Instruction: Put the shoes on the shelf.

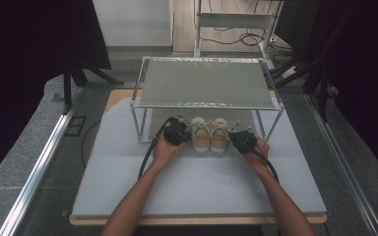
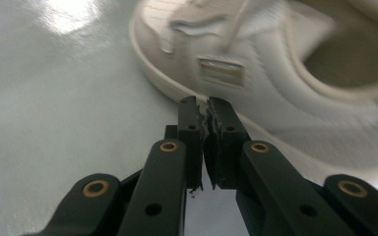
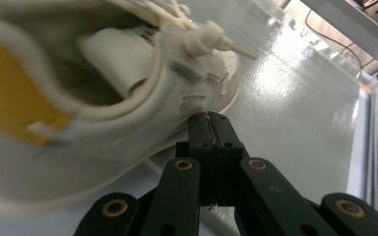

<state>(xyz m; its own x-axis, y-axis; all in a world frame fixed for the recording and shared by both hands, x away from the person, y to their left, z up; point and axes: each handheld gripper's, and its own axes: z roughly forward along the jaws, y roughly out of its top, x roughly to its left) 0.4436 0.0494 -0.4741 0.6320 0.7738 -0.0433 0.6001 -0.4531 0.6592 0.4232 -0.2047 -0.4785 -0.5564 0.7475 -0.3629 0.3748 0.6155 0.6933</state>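
Claws [image 1: 183,132] [image 1: 240,137] closed beside cream, yellow-heeled sneakers [image 1: 209,133].

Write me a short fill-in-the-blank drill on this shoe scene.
1. The pair of white sneakers stands under a metal ____.
2. Both grippers' jaws are ____.
3. The left gripper sits beside the ____ sneaker.
4. The sneakers' heel tabs are ____.

Missing words: rack; shut; left; yellow

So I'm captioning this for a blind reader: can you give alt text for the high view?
Two hand-held grippers, the left hand-held gripper and the right hand-held gripper, flank a pair of white sneakers at the front of a metal shelf rack on a grey table.
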